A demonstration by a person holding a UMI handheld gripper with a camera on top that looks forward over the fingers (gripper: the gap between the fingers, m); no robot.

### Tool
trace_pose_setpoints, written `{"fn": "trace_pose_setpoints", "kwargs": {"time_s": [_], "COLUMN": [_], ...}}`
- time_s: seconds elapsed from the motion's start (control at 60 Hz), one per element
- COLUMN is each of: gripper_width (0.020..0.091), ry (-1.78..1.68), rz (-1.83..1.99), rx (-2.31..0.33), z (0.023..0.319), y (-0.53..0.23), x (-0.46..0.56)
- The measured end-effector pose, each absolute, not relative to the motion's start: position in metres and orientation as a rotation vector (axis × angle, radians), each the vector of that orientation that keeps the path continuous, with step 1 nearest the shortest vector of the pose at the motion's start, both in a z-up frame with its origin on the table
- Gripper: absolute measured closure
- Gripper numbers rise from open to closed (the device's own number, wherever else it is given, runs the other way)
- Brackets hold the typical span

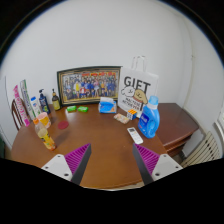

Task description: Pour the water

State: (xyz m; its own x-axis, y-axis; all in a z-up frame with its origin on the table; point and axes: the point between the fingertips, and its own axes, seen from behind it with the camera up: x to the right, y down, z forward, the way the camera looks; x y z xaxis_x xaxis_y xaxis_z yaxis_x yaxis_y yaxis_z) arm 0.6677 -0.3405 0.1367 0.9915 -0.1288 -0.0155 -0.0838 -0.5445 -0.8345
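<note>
Across the whole near and middle ground runs a brown wooden table (105, 150), its top reaching back to a plain white wall (90, 35). Against that wall, at the far centre of the table, leans a framed group photograph (88, 83). To its right stands a white gift bag (134, 88) printed with the word GIFT, upright and close to the frame's right end. Right of the bag and nearer, a blue jug-shaped bottle (149, 117) with a handle stands upright on the table. At the far right, off the table edge, the slatted back of a white chair (205, 148) shows.

On the left side of the table a clear bottle with amber liquid (41, 125) stands upright; a dark bottle (44, 102) stands behind it, nearer the wall. A small light-blue box (106, 105) lies in front of the frame's right end. Two small green discs (76, 108) lie in front of the frame's left part. A white remote-like object (135, 134) lies just left of the blue bottle.

The gripper (110, 160) hangs over the near table with its fingers spread wide and nothing between them; both magenta pads (76, 158) face inward. All bottles stand well beyond the fingertips.
</note>
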Motion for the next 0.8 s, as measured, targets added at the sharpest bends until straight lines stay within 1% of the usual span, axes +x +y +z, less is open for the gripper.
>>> {"fn": "trace_pose_setpoints", "kwargs": {"time_s": [0.25,0.367,0.467,0.65,0.8], "gripper_width": [0.0245,0.0250,0.0247,0.0248,0.0250], "ry": [0.021,-0.078,-0.153,-0.168,-0.113], "rz": [0.055,0.133,0.191,0.244,0.191], "rx": [-2.214,-2.226,-2.207,-2.116,-2.034], "z": [0.095,0.076,0.064,0.043,0.025], "y": [-0.336,-0.333,-0.324,-0.269,-0.205], "x": [0.593,0.528,0.465,0.365,0.329]}}
